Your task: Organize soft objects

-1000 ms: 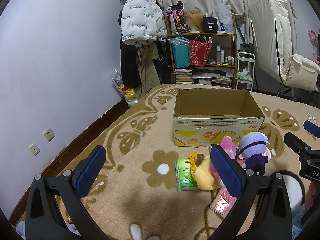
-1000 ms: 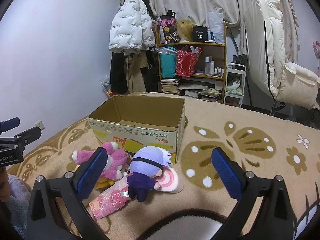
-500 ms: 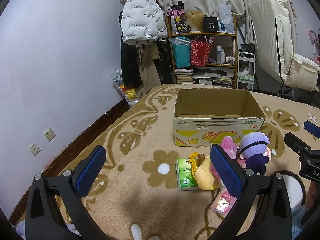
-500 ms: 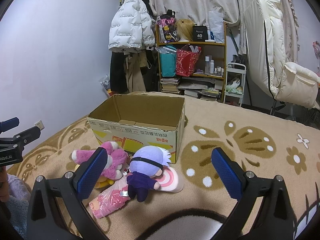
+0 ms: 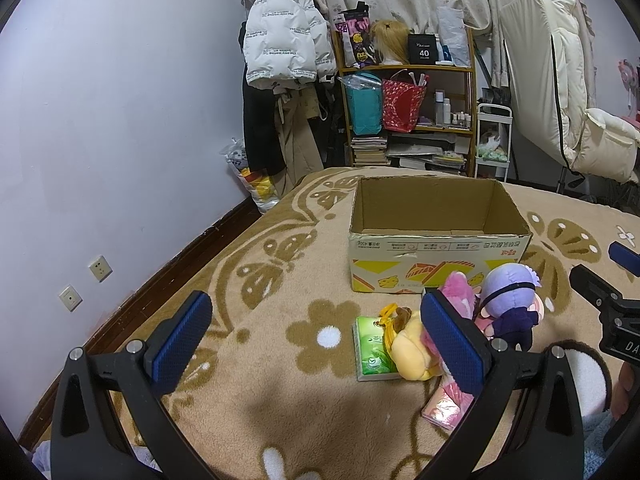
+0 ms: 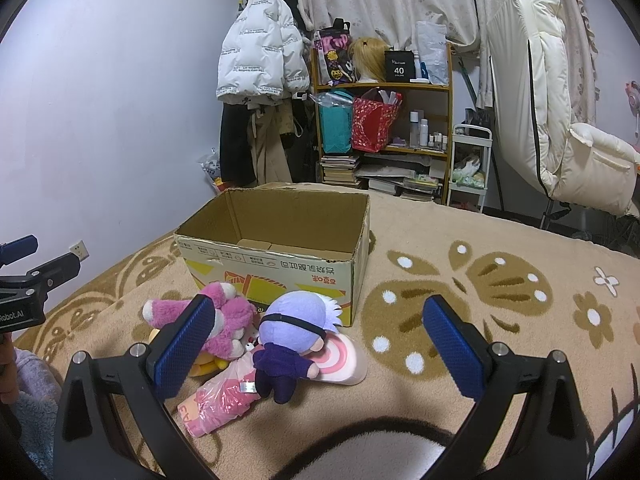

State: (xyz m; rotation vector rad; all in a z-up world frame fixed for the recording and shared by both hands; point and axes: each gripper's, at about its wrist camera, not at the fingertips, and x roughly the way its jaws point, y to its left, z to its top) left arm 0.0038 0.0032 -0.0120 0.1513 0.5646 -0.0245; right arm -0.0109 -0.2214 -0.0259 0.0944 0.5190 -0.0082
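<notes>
Over the beige flower-patterned blanket (image 5: 280, 408), both tongs hang low, pointing toward the cardboard box (image 5: 436, 268).

Left tongs (image 5: 316, 340): blue pads wide apart, nothing between them. The right-side pad sits in front of the toy pile and hides part of it in that view.

Right tongs (image 6: 316, 340): pads also spread wide, empty. In the right wrist view the left-side pad overlaps the pink plush (image 6: 228, 320); looks like it is only in front of it, not touching, but hard to confirm from this angle.

Toy pile lies on the blanket just in front of the box's near wall:
- purple-haired doll (image 6: 292, 336), dark outfit, resting on a pink swirl cushion (image 6: 340, 364)
- pink plush beside it, toward the left
- yellow plush (image 5: 408, 348) partly under the pink one
- green tissue pack (image 5: 374, 350) flat, touching the yellow plush
- pink plastic-wrapped packet (image 6: 216, 400) nearest the cameras

Box is open at the top, interior looks empty apart from folded bottom flaps.

Behind the bed: wooden shelf (image 6: 384, 120) with books, bottles, red and teal bags, a blond wig; white puffer jacket (image 6: 256, 48) hanging left of it; cream padded chair (image 6: 560, 128) at right. A fingertip and a fuzzy pale-blue sleeve (image 6: 28, 396) show at the frame edges.
</notes>
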